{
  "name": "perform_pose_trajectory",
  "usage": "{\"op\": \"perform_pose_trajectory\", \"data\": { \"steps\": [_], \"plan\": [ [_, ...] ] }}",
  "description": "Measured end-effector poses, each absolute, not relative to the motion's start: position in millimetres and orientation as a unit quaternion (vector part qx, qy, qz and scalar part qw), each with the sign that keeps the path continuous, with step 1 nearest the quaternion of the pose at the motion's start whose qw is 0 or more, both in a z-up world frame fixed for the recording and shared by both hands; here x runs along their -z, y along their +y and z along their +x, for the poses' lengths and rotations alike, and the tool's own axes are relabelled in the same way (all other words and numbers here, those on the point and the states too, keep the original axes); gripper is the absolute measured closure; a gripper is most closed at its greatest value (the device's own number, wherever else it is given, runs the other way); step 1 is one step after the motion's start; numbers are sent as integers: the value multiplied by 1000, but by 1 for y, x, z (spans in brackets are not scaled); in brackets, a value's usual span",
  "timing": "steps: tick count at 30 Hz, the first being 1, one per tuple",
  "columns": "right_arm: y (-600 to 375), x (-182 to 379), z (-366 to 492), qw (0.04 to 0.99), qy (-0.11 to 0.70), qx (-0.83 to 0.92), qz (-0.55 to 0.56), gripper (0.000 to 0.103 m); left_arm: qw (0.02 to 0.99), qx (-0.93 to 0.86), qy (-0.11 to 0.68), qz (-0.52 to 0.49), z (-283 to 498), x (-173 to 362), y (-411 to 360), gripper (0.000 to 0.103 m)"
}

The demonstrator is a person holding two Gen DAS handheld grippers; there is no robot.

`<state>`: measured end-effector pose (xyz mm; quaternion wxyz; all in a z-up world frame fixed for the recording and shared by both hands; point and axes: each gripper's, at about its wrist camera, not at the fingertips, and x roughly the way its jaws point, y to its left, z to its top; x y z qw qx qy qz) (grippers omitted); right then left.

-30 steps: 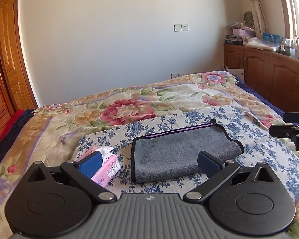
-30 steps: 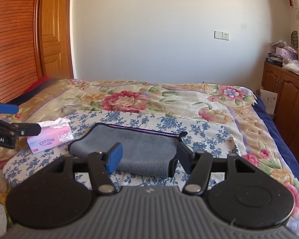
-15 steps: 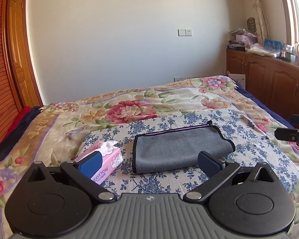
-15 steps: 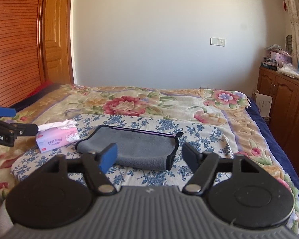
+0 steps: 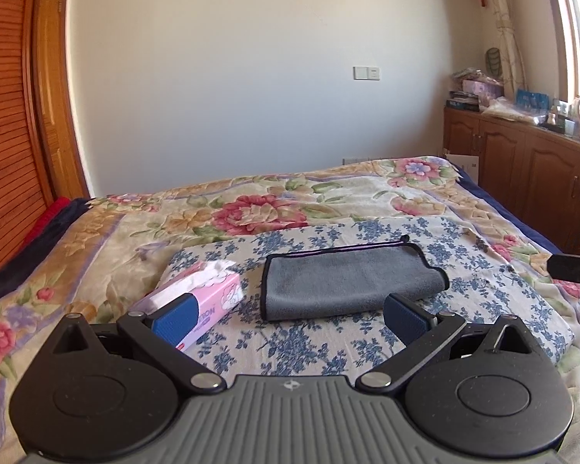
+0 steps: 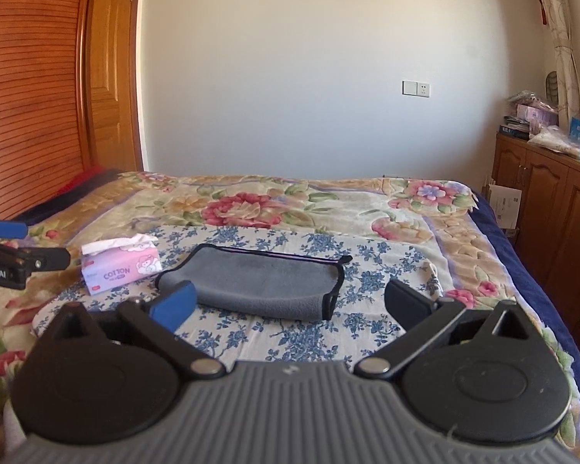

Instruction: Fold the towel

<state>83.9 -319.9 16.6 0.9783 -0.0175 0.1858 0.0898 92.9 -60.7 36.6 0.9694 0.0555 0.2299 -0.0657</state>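
A grey towel (image 5: pixel 348 282) with dark trim lies folded on a blue-flowered cloth (image 5: pixel 297 348) on the bed. It also shows in the right wrist view (image 6: pixel 259 282). My left gripper (image 5: pixel 290 319) is open and empty, held back from the towel's near edge. My right gripper (image 6: pixel 290 303) is open and empty, also short of the towel. The left gripper shows at the left edge of the right wrist view (image 6: pixel 19 251). The right gripper shows at the right edge of the left wrist view (image 5: pixel 576 266).
A pink tissue box (image 5: pixel 201 301) sits left of the towel, also in the right wrist view (image 6: pixel 120 266). The bed has a floral blanket (image 5: pixel 251 208). Wooden wardrobe doors (image 6: pixel 31 96) stand at the left. Wooden cabinets (image 5: pixel 522 166) with clutter stand at the right.
Both grippers have pulled back and risen away from the towel, so it looks smaller and farther. Both stay open. The towel has not moved.
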Motion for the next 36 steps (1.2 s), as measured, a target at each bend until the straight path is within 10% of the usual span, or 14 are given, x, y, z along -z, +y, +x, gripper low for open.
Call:
{"op": "perform_pose_trajectory", "data": {
  "steps": [36],
  "plan": [
    [-310, 6, 47, 979, 186, -78, -11, 0, 973, 31, 223, 53, 43, -7, -34, 0]
  ]
}}
